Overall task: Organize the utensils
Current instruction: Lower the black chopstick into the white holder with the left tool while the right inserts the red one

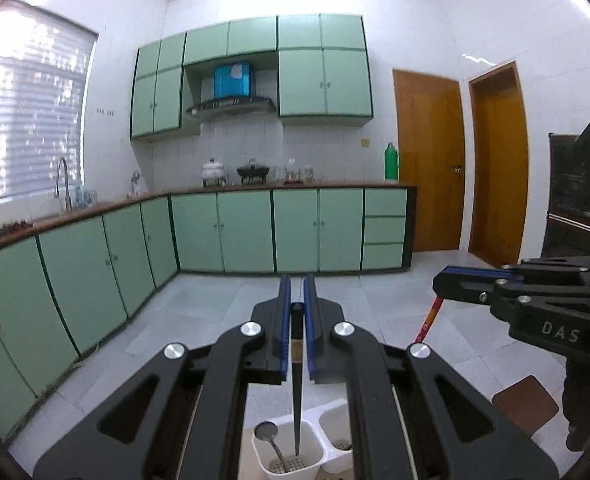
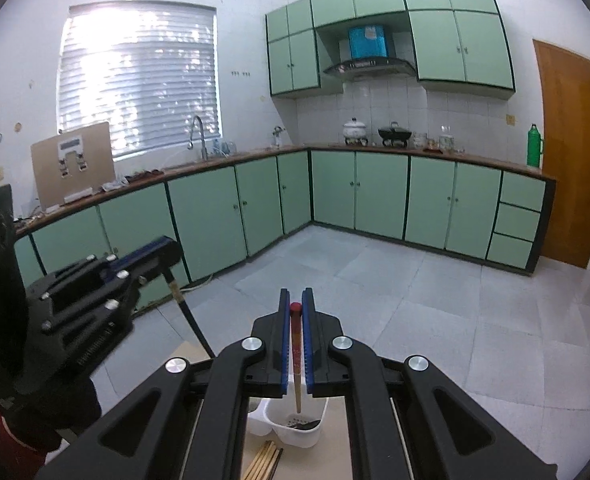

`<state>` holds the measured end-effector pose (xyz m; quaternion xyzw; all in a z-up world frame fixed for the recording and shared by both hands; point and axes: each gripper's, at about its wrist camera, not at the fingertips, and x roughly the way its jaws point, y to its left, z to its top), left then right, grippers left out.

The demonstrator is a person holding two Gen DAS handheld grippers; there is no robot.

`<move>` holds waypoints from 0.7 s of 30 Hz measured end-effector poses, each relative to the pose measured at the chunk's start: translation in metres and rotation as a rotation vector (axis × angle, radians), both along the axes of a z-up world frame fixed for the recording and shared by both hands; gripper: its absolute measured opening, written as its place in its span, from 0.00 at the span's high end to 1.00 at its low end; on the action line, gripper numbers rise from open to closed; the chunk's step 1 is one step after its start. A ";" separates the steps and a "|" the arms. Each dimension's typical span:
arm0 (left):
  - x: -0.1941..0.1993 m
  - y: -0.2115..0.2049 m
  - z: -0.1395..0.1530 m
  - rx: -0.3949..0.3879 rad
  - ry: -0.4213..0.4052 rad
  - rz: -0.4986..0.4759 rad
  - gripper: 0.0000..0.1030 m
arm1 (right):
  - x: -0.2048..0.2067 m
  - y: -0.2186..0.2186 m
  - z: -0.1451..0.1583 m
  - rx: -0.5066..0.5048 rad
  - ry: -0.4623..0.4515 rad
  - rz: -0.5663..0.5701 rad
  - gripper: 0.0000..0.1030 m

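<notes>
The left claw point(image 1: 297, 292) is clenched on 1 black chopstick point(image 1: 296, 380), its tip hanging in the left compartment of a white utensil caddy point(image 1: 315, 412) beside a metal spoon point(image 1: 269, 436). The right claw point(image 2: 296, 304) grips 1 red-tipped chopstick point(image 2: 297, 360) above the caddy. Loose chopsticks point(image 2: 265, 460) lie on the near worktop point(image 2: 327, 456).
</notes>
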<state>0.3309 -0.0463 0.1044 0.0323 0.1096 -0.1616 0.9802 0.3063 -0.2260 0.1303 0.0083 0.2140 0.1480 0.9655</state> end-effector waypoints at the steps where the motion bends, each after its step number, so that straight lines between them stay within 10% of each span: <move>1: 0.005 0.000 -0.006 0.004 0.014 0.002 0.95 | 0.004 0.002 -0.007 -0.007 0.010 -0.005 0.95; 12: 0.017 0.013 -0.048 0.037 0.129 0.000 0.84 | 0.022 0.011 -0.061 -0.034 0.127 0.003 0.93; 21: -0.017 0.034 -0.046 0.008 0.127 0.009 0.49 | -0.014 -0.005 -0.066 -0.038 0.088 -0.049 0.55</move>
